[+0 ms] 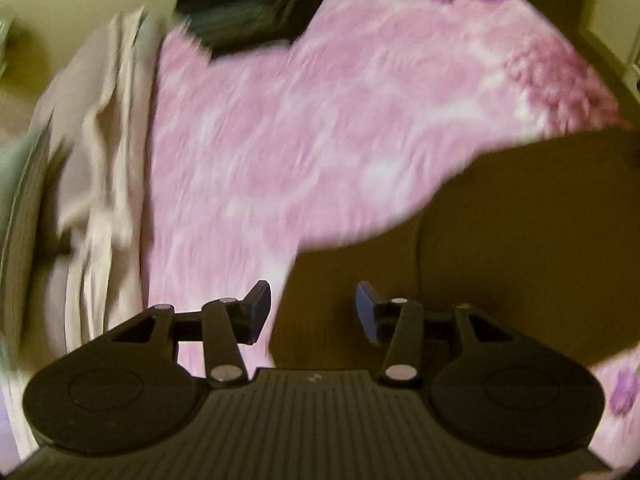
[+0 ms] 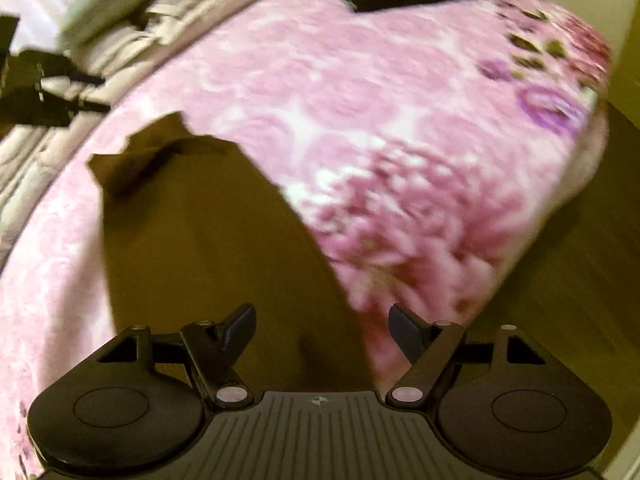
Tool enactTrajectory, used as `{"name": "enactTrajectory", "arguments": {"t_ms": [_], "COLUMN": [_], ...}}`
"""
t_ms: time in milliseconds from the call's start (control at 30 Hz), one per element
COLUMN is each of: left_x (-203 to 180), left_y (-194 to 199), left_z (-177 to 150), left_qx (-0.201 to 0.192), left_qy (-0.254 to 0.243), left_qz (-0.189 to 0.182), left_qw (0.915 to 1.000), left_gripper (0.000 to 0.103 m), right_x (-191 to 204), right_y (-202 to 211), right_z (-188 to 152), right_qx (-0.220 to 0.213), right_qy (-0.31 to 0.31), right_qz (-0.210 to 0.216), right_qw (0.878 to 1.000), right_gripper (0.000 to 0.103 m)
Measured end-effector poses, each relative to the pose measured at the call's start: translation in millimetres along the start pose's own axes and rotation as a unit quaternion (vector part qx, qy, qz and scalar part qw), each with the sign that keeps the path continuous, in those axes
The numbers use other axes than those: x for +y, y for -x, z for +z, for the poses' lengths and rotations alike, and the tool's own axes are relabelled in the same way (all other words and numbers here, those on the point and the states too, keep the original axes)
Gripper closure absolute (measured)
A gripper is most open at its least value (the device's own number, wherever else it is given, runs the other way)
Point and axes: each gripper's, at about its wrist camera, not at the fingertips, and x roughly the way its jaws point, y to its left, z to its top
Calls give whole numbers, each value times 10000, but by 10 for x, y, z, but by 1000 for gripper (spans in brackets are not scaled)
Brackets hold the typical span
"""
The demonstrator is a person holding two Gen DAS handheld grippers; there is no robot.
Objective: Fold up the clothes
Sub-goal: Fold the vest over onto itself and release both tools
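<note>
A: Surface: pink floral blanket [image 1: 320,120], filling most of both views; purple blooms toward the upper right of each frame. Both views are motion-blurred.

B: Task item?

A: One brown garment [image 1: 500,240], lying on the blanket. In the left wrist view it takes up the lower right of the frame; in the right wrist view the same garment [image 2: 200,240] runs from lower centre up to a rumpled corner at mid-left.

B: Grippers?

A: Left gripper [image 1: 314,314]: fingers spread, nothing between them; left finger over the blanket, right finger over the brown cloth. Contact with the cloth cannot be told. Right gripper [image 2: 322,330]: fingers spread wide, likewise holding nothing, above the garment's near end.

B: Other entries?

A: Dark clothing pile [image 1: 248,4], top centre of the left view, on the blanket's far edge. Beige bedding [image 1: 104,160], crumpled, along the left side beside the blanket.
</note>
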Motion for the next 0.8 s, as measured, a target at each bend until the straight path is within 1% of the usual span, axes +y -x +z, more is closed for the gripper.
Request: {"name": "enactTrajectory", "arguments": {"t_ms": [33,100,167,200,300,333,367,400,467,500,567,600,633,667,733,767,800], "left_x": [-38,-118,-268,-368,-595,-609,-583,-551,-507,-402,-184,41,270,436,567,527,467], "left_y": [-23,-70,-131,-184,-383,-441,-496,-559,-670,-687,-717,-701,-662,-614,-521,-479,-445], "left_z": [-125,-373,-551,-622,-780,-789,-780,-773,-755,-717,-640,-599,-581,-594,-631,-643,-658], "left_qx": [129,379,467,510,666,644,609,577,591,491,288,165,110,130,246,247,248], "left_qy": [40,112,-31,-276,-1006,-1013,-756,-681,-764,-597,-225,387,1112,1804,2219,2079,2013], "left_qz": [-7,-25,-97,-50,356,406,440,436,432,536,769,1162,1499,1730,1875,1853,1809], "left_qw": [9999,9992,9989,9983,9921,9919,9943,9951,9944,9956,9964,9923,9824,9682,9566,9601,9624], "left_gripper": [55,55,51,50,51,51,51,51,53,55,56,56,57,57,56,55,52], "right_x": [87,247,383,425,554,574,579,582,563,548,515,498,484,472,460,458,457], "right_y": [-54,-178,-281,-310,-396,-418,-436,-455,-474,-477,-471,-459,-448,-434,-414,-408,-406], "right_z": [31,69,94,100,119,120,118,113,89,79,69,68,67,65,62,64,67], "right_qx": [13,104,182,198,248,268,291,308,343,362,388,387,386,383,374,369,364], "right_qy": [83,238,379,436,608,643,664,685,700,687,633,601,574,545,495,481,468], "right_qz": [79,231,355,382,464,467,455,422,318,269,174,121,78,41,-3,-6,-5], "right_qw": [9999,9994,9985,9981,9968,9965,9963,9963,9965,9966,9971,9974,9976,9978,9981,9982,9982], "right_gripper": [27,27,27,27,27,27,27,27,27,27,27,27,27,27,27,26,26]}}
